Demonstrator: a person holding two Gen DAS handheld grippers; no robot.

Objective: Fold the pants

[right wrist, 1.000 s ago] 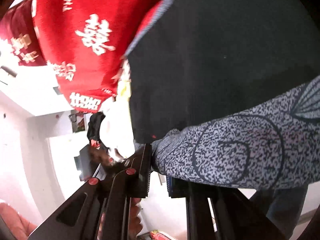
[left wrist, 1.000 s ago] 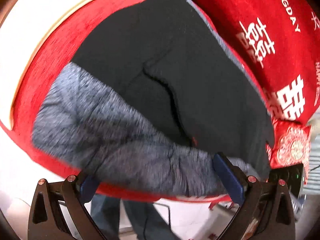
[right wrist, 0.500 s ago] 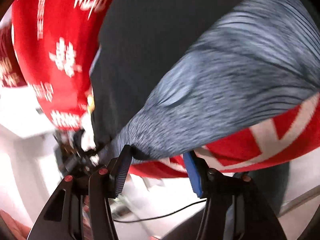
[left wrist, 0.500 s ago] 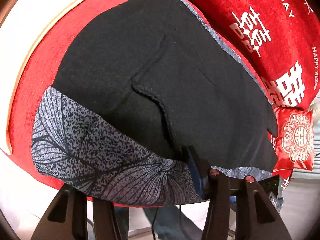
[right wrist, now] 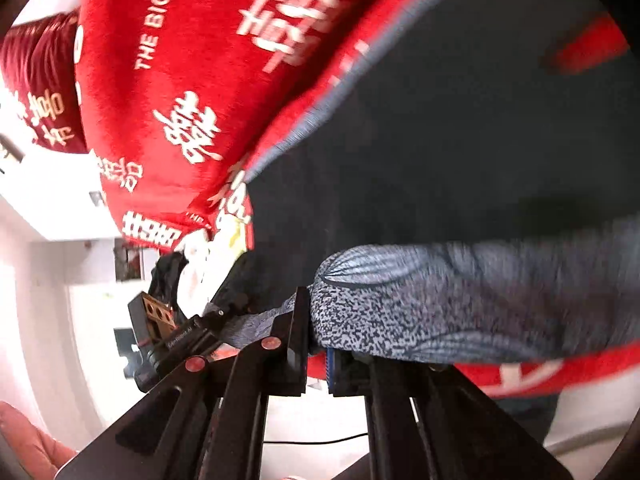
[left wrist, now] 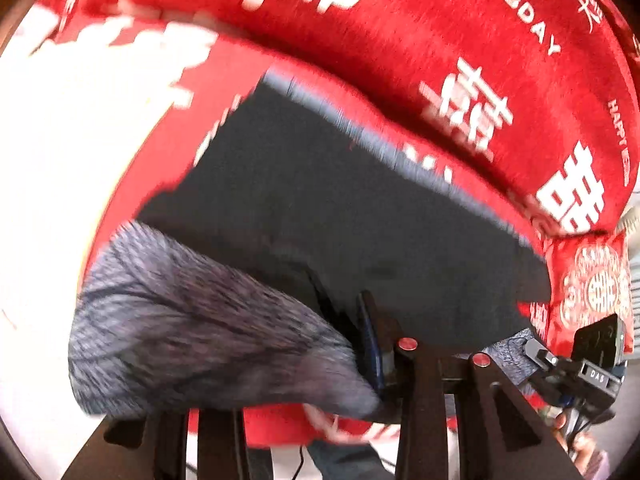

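Pants [left wrist: 360, 208]: flat on red cover [left wrist: 440, 32], near hem up | Left gripper [left wrist: 304, 384]: pinching hem | Right gripper [right wrist: 318, 344]: pinching hem | Progress: early; 1 fold starting, hem not yet laid over, later folds outstanding

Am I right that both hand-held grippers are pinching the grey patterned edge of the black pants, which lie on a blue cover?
Not quite: the cover is red with white lettering, as both wrist views show. The left hand-held gripper and right hand-held gripper do pinch the pants at the grey patterned edge.
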